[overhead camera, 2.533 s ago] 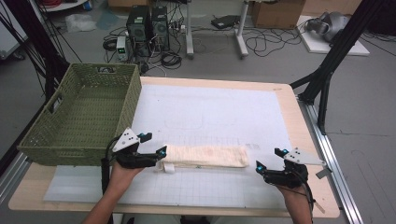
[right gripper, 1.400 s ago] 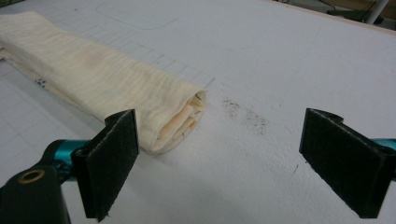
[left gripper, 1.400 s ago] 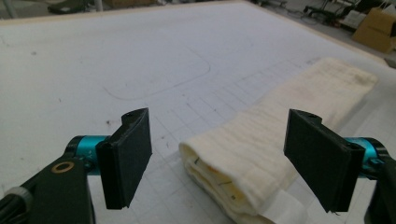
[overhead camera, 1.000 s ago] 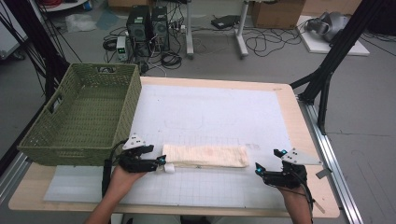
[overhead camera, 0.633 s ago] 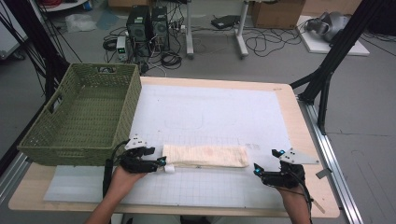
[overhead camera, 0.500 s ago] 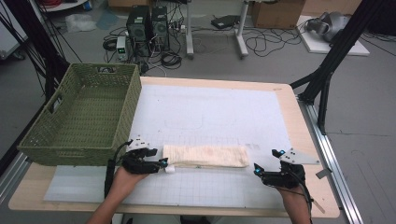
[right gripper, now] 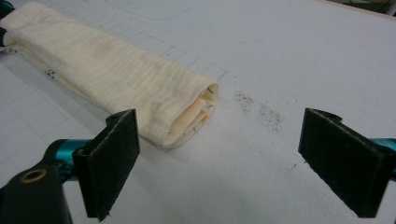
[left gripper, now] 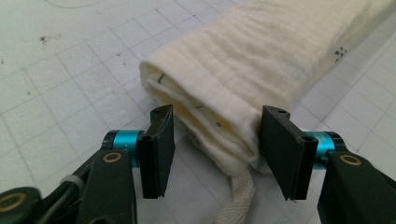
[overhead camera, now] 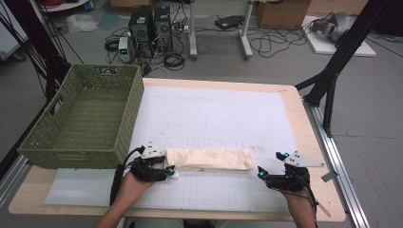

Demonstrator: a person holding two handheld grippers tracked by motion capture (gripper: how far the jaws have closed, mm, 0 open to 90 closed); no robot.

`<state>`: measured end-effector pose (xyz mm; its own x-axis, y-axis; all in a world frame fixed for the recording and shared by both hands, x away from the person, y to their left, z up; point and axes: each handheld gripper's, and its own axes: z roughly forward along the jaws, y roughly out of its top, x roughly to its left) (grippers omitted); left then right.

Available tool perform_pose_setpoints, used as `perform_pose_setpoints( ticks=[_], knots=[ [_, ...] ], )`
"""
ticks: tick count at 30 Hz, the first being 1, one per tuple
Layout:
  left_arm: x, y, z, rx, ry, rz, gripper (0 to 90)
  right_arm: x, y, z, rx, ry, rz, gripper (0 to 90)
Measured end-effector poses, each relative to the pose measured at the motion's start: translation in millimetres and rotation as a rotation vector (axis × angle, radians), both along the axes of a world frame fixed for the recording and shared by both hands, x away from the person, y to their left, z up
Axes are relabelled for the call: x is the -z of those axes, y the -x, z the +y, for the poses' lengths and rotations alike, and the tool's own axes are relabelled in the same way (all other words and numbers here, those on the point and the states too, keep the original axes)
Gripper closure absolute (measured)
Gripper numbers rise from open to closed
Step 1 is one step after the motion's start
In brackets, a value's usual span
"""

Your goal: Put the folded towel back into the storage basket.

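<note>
Folded cloth (overhead camera: pixel 209 159) is lying near the mat's front edge — long axis left-to-right; left gripper (left gripper: pixel 215 151) is closing around its left end, right gripper (right gripper: pixel 243 163) waiting wide, just off the right end.

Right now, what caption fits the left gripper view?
Left gripper closing around the end of a folded cream cloth.
</note>
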<state>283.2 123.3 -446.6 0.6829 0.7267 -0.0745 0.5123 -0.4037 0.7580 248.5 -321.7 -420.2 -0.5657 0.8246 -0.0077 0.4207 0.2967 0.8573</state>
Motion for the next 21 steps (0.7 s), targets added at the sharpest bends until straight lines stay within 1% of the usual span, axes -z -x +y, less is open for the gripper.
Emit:
perform_pose_setpoints(
  ticks=[2,4,5,8,11,16,19,21],
  knots=[
    [-0.3,0.9,-1.2,-0.001,-0.006,-0.002,47.5,0.3,-0.1,0.6,-0.002,0.000,0.005,13.7],
    [-0.5,1.0,-1.2,0.004,-0.003,-0.002,50.8,0.5,-0.4,1.2,-0.005,0.002,0.006,13.7],
    [-0.5,1.6,-1.3,0.011,0.007,0.001,53.9,0.4,-0.6,1.5,-0.005,0.000,0.004,13.7],
    [-0.7,2.8,-2.6,0.036,0.024,0.007,68.1,0.3,-0.8,1.9,-0.006,-0.005,0.001,13.6],
    [-1.0,3.5,-3.3,0.049,0.025,0.002,75.8,0.3,-0.5,1.8,-0.002,-0.008,0.005,13.6],
    [-2.2,2.0,-0.6,0.039,0.049,0.004,79.5,0.7,-0.9,1.9,0.004,-0.009,-0.002,13.3],
    [-3.9,1.1,2.1,0.031,0.090,0.003,80.5,2.2,-1.7,2.3,0.022,-0.008,0.007,12.4],
    [-5.5,0.8,3.4,0.033,0.110,-0.002,80.9,3.9,-3.0,3.2,0.031,-0.018,0.011,12.2]
  ],
)
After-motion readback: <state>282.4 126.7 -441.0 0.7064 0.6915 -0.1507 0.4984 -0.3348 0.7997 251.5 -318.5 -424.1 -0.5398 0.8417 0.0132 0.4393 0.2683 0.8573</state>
